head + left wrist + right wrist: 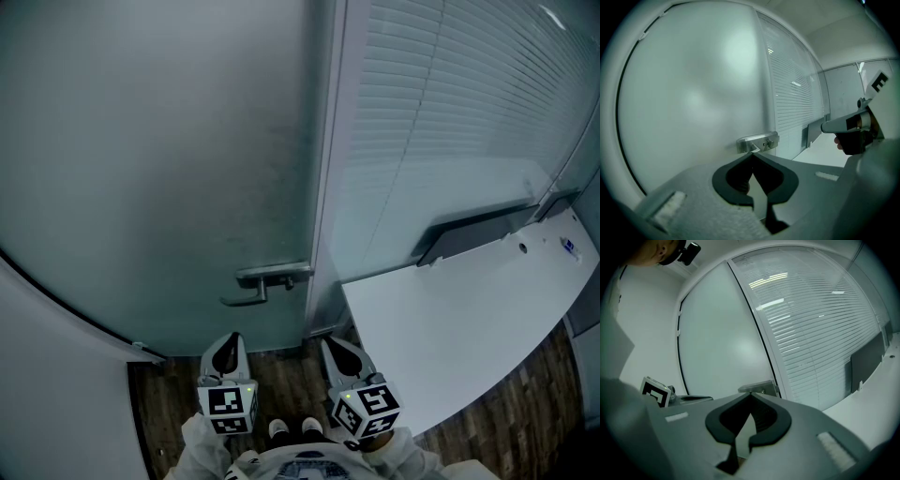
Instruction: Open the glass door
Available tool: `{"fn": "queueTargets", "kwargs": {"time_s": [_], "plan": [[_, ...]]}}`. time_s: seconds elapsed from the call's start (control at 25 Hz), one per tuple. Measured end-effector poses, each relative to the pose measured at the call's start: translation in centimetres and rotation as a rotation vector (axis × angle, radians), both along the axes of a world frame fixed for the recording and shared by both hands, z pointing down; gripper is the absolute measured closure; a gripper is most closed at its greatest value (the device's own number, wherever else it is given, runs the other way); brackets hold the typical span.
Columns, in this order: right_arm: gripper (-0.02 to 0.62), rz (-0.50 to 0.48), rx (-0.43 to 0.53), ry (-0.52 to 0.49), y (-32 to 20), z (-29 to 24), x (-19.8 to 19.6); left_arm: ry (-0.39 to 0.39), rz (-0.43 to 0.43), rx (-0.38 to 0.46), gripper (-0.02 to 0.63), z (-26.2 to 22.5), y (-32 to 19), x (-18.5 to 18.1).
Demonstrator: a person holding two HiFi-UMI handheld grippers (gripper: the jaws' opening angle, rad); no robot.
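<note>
Glass door [169, 159] closed — handle [270, 278] free

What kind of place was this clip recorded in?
Probably an office: a frosted glass door with a metal lever handle, slatted blinds beside it, and a white desk on a wood-look floor.

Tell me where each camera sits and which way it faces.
Head view: on the person's head, looking down at glass door, handle, left tool, right tool, shoes.
Left gripper view: rides the left tool, faces the handle; its shut jaws show.
Right gripper view: rides the right tool, same aim, jaws shut.
All three share the handle.
</note>
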State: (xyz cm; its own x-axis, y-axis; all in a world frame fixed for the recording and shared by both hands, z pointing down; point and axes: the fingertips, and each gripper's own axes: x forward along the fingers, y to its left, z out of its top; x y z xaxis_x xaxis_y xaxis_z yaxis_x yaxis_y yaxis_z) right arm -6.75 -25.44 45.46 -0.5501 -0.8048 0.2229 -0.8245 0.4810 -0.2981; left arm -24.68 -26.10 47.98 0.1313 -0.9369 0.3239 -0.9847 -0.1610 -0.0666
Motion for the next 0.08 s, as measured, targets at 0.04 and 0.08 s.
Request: {"fn": "queueTargets", "kwargs": {"time_s": [0.04,0.08], "plan": [[0.592,0.001,0.000,0.000,-0.08,-0.03,-0.02,-0.003,-0.001,0.001,0.603,-0.12,-0.12,-0.05],[0.592,0.002,0.000,0.000,-0.17,-0.06,-0.04,-0.007,-0.002,0.003,0.603,-0.29,-0.24,-0.11]]}}
